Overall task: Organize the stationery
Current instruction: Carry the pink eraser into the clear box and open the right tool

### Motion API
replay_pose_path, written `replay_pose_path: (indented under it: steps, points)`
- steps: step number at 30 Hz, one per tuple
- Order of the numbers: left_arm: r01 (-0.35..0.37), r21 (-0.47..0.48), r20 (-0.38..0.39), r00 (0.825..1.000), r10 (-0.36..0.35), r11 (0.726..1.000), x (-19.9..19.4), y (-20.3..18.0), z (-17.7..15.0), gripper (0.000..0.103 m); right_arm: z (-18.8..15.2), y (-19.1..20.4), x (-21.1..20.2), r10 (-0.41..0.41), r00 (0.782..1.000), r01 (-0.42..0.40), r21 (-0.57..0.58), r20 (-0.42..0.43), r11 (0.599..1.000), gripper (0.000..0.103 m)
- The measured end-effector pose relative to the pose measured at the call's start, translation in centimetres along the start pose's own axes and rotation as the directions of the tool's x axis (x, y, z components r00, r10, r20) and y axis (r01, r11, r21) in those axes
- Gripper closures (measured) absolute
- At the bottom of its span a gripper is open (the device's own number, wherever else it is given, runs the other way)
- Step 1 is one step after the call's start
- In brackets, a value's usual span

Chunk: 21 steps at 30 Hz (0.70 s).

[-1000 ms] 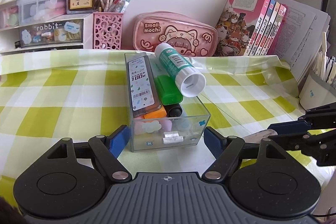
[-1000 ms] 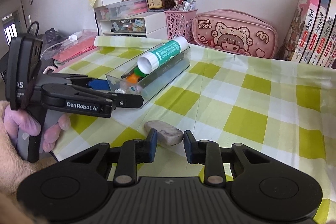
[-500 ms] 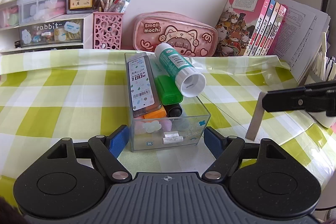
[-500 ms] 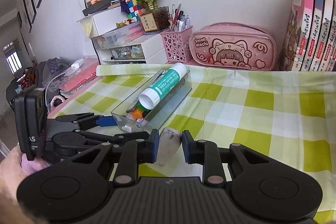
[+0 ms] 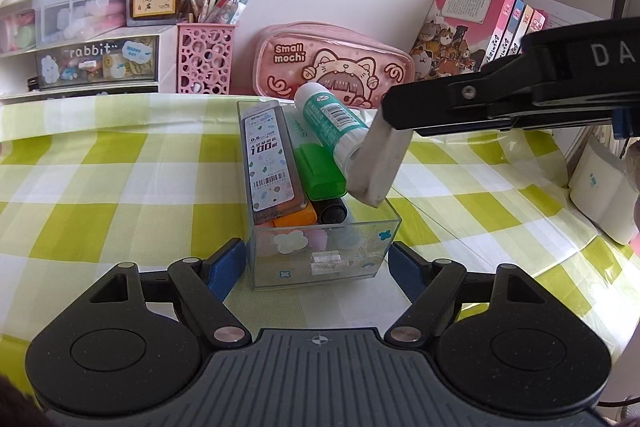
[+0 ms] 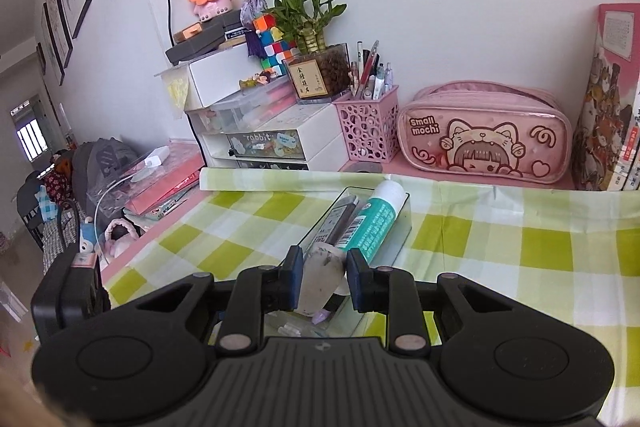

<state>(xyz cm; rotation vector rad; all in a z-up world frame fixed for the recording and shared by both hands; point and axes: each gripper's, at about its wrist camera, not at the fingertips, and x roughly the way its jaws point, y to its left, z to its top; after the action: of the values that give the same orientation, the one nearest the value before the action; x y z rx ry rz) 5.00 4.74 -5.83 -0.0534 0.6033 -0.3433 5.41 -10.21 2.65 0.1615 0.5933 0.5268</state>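
Observation:
A clear plastic organizer box [image 5: 376,251] stands on the green checked tablecloth. It holds a lead-refill case [image 5: 269,155], a green highlighter [image 5: 320,173], an orange item, a black pen and a teal glue stick [image 5: 332,123] that leans out. My left gripper [image 5: 318,265] is open, its blue pads on either side of the box's near end. My right gripper [image 6: 323,279] is shut on a dirty white eraser [image 6: 322,277] and holds it above the box; the eraser also shows in the left wrist view [image 5: 378,165], hanging over the box's right side.
A pink "Small mochi" pencil pouch [image 5: 334,65], a pink pen holder [image 5: 206,59], white drawers [image 5: 94,63] and upright books [image 5: 476,31] line the back wall. A white cup [image 5: 600,195] stands at the right table edge.
My right gripper lifted the eraser off the tablecloth and carried it left, over the box. The left gripper and the box have not moved.

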Motion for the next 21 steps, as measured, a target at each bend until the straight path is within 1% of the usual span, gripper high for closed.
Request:
replay_pose_path:
  steps: [5, 8, 13, 18, 21]
  points:
    - [0.000, 0.000, -0.001, 1.000, 0.000, 1.000, 0.0, -0.1, 0.0, 0.026, -0.3, 1.4, 1.2, -0.072, 0.997, 0.072, -0.052, -0.004, 0.996, 0.047]
    - [-0.002, 0.001, -0.001, 1.000, 0.002, 1.000, 0.0, -0.1, 0.0, 0.026, -0.6, 2.0, 1.8, -0.106, 0.994, 0.104, -0.073, -0.029, 0.992, 0.047]
    - [-0.010, 0.008, -0.010, 1.000, 0.010, 1.000, 0.2, -0.3, 0.3, 0.027, -1.0, 2.0, 1.7, -0.075, 0.996, 0.071, -0.071, -0.055, 0.995, 0.047]
    - [-0.027, 0.013, -0.030, 0.999, 0.028, 1.000, 0.8, -0.7, 0.9, 0.027, -0.4, 0.4, 0.4, -0.057, 0.998, 0.057, 0.000, -0.026, 0.998, 0.047]
    - [-0.031, 0.007, -0.047, 0.998, 0.031, 0.999, 1.5, -0.6, 1.6, 0.027, -0.4, -0.7, -0.3, -0.074, 0.997, 0.075, 0.030, -0.016, 0.997, 0.047]
